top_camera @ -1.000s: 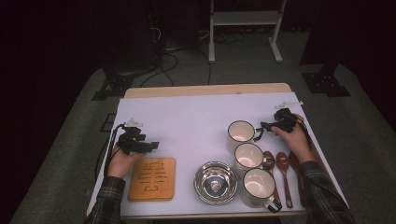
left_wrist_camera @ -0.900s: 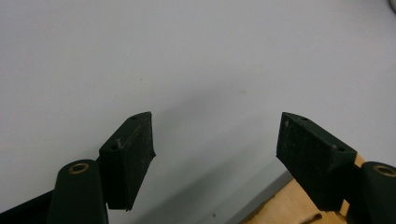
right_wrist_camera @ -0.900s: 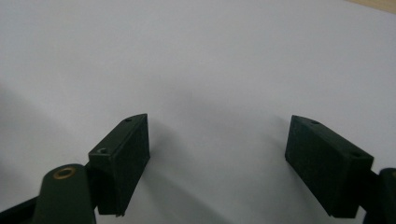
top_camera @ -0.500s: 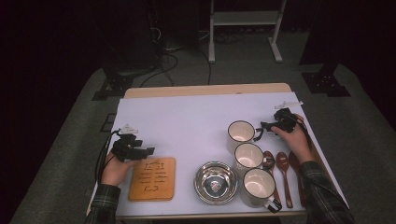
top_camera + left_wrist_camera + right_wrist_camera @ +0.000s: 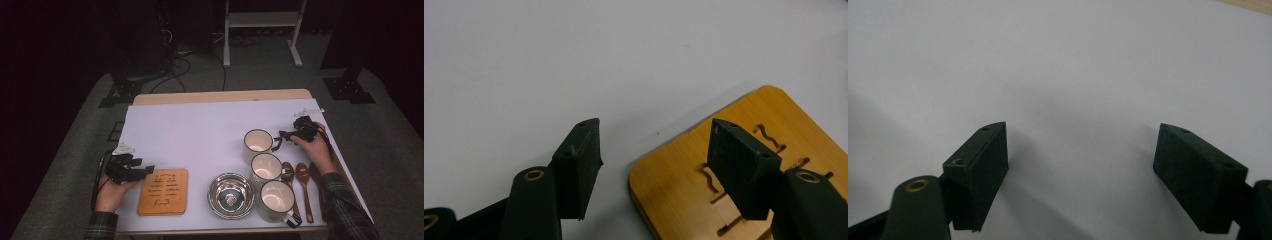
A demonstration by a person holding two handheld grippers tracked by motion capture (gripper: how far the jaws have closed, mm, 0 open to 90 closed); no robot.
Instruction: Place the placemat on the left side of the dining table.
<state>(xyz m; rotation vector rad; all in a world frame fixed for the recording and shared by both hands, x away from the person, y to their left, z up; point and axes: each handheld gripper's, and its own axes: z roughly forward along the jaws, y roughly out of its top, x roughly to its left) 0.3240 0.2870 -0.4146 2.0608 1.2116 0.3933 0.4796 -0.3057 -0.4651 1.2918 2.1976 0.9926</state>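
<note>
While its jaws close, left gripper (image 5: 651, 165) still apart astride wooden trivet (image 5: 163, 191) corner; right gripper (image 5: 1080, 175) wide open.

Black gripper (image 5: 150, 170), plaid flannel sleeves (image 5: 345, 205)

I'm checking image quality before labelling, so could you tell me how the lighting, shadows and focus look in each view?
High view: dark room, bright white table, soft image, glints in the steel bowl. Left gripper view: even light, wooden board fairly sharp, near fingers slightly soft. Right gripper view: faint finger shadows on the table, fingers slightly blurred.
</note>
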